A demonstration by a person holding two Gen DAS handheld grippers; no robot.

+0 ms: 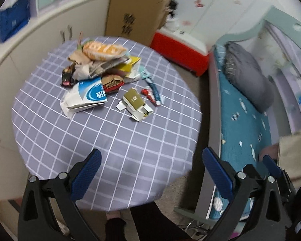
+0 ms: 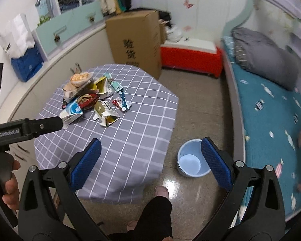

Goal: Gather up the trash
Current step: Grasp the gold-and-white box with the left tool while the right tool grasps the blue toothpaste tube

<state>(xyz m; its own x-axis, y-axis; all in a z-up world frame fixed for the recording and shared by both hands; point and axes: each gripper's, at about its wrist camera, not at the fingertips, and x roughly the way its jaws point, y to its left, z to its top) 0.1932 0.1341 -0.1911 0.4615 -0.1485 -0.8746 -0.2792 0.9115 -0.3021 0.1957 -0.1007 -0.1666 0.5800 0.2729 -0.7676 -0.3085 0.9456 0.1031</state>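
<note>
hovering above the near edge of the table, the left gripper has its blue-padded jaws spread wide with nothing between them. the right gripper is likewise wide and empty, held over the gap between the table's hanging cloth and the floor.

the trash pile sits on the far half of the grey checked tablecloth, well apart from both tools. it is a loose heap: an orange snack bag on top, crumpled brown paper and a dark wrapper at the left, a flattened blue-and-white carton leaning out toward the near side, a red-and-brown packet beside it. just clear of the heap lie an opened gold-and-white small box, a small red wrapper and a teal strip package.

in the right wrist view a light blue bucket stands on the floor just right of the table, partly hidden behind the right gripper's right finger. a hand grips the left tool's black handle at the left edge of that view.

behind the table stand a tall cardboard box and a red cooler with a white lid. a bed with teal bedding and a grey quilt runs along the right side. a foot and a dark trouser leg show by the near table edge.
</note>
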